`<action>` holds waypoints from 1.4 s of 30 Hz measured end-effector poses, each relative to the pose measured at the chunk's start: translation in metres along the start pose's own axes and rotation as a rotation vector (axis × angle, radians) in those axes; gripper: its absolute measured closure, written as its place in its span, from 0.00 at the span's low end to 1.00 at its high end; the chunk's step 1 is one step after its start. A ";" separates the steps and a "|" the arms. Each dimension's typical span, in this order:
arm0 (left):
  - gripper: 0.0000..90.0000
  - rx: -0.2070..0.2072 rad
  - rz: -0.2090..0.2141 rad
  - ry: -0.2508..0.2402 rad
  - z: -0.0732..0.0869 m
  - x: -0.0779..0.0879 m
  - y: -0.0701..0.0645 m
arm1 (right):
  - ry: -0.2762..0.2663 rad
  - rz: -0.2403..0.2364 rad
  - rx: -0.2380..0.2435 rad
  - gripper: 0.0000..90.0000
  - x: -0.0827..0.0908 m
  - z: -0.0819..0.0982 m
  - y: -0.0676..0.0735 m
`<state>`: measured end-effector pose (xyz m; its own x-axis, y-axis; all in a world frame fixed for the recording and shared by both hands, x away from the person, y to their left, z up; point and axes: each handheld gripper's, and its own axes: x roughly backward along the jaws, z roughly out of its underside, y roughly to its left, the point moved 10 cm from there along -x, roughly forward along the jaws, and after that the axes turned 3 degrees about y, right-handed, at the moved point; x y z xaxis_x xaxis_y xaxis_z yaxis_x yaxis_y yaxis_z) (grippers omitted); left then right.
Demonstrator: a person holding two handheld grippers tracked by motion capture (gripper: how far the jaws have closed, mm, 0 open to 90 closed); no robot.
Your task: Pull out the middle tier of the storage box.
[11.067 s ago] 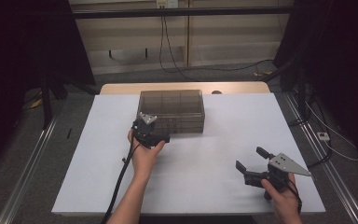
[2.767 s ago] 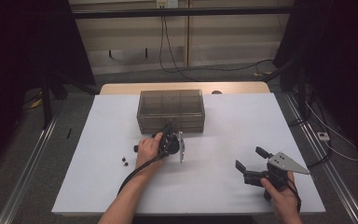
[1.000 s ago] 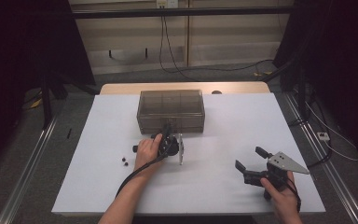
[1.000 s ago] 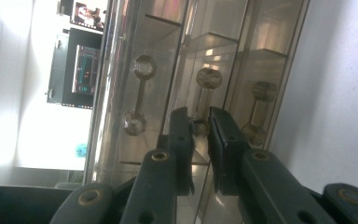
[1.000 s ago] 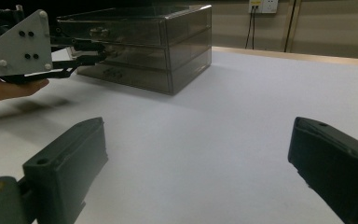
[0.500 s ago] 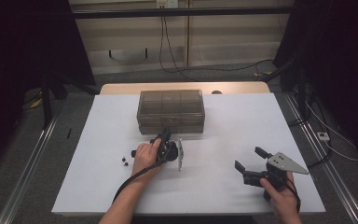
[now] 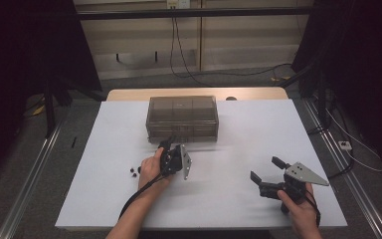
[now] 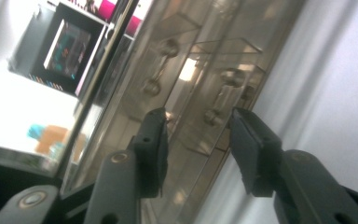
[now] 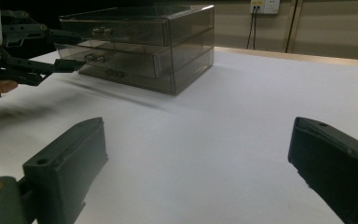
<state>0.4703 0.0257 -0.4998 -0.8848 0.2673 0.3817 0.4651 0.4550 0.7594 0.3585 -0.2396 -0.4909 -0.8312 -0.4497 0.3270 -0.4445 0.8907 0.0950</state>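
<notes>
Drawer box [image 7: 182, 118], long axis across table

Smoky grey see-through drawer box [image 7: 181, 118], white table [image 7: 258, 144], black tool [image 7: 165, 148] jaws

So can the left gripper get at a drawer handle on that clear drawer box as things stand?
Probably yes. The left gripper points straight at the drawer box, its open jaws, which have just been opening, framing a drawer handle with nothing between.

Tiny dark bits [image 7: 135, 170], unidentifiable.
</notes>
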 end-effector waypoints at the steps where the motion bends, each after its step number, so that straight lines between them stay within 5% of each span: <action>1: 0.61 0.019 0.002 0.002 0.000 0.001 0.002 | -0.001 -0.001 0.001 0.05 0.000 0.000 0.000; 11: 0.51 0.328 0.107 -0.022 0.004 0.004 0.016 | -0.003 -0.001 -0.002 0.05 0.000 0.000 0.001; 20: 0.45 0.495 0.157 -0.057 0.002 0.005 0.022 | -0.002 0.000 -0.001 0.05 0.001 0.000 0.000; 28: 0.41 0.572 0.258 -0.066 0.001 0.004 0.023 | -0.001 -0.002 -0.003 0.05 0.001 0.000 0.001; 42: 0.36 0.566 0.371 -0.053 -0.002 -0.006 0.018 | 0.001 -0.004 -0.010 0.05 0.001 0.001 0.000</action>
<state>0.4839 0.0307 -0.4876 -0.6677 0.5260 0.5268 0.6941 0.6956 0.1851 0.3578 -0.2402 -0.4914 -0.8293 -0.4531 0.3271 -0.4442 0.8896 0.1060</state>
